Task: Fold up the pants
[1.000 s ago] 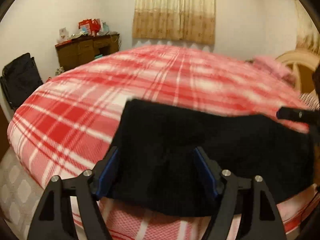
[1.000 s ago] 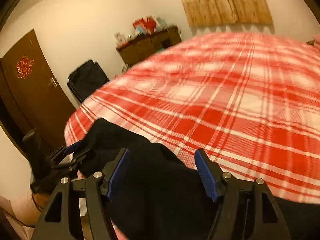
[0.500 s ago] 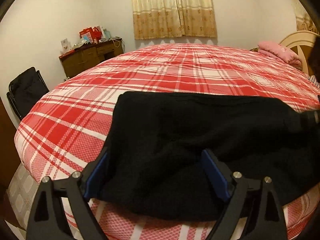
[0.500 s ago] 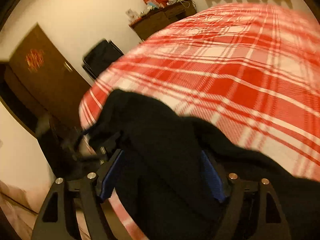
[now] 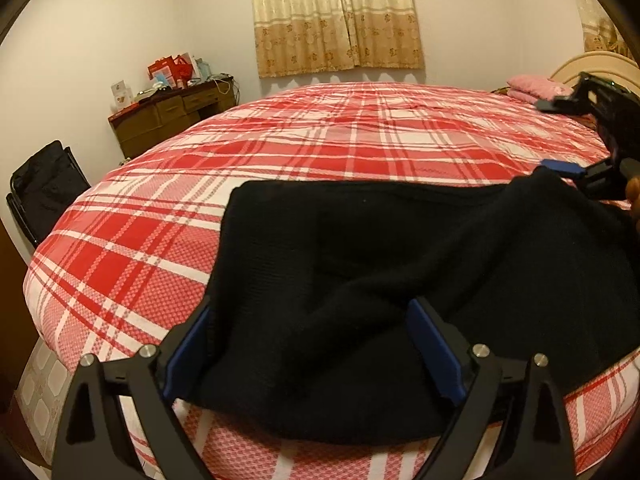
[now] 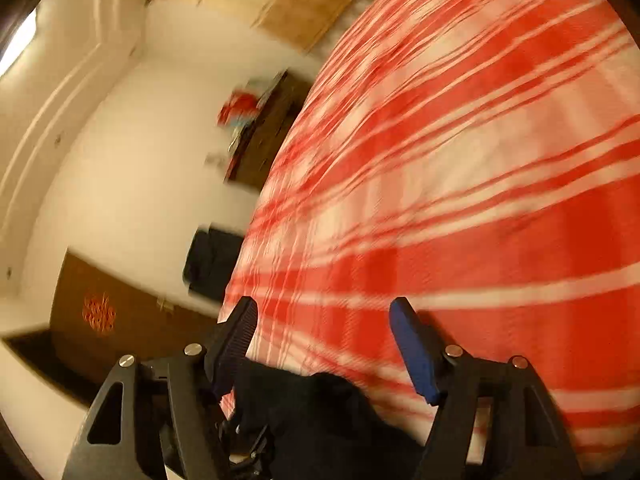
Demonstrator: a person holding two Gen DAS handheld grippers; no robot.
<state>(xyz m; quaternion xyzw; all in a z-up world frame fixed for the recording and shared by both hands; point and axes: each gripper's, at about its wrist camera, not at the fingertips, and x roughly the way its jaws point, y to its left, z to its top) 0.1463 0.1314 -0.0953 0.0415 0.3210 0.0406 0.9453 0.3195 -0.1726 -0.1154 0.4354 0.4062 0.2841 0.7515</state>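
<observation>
The black pants (image 5: 360, 248) lie folded in a wide band across the near part of the red plaid bed (image 5: 360, 140). My left gripper (image 5: 310, 308) straddles their near edge, its jaws opening, with cloth between the blue pads (image 5: 432, 352) but not pinched. At the right edge my right gripper (image 5: 560, 136) hovers by the raised right corner of the pants. The right wrist view is blurred and rolled; there my right gripper (image 6: 324, 320) is closing, nothing between its tips, and the pants (image 6: 320, 412) are bunched low near the finger bases.
A cluttered wooden desk (image 5: 172, 116) and a black bag (image 5: 44, 184) stand by the left wall. A curtain (image 5: 336, 16) hangs behind the bed. A pink pillow (image 5: 536, 86) and a headboard (image 5: 592, 64) are far right. A brown door (image 6: 104, 320) shows in the right wrist view.
My left jaws have spread wider over the pants' near edge. My right gripper has come off the cloth, swung away over the bed and rolled; the pants now sit below its fingers.
</observation>
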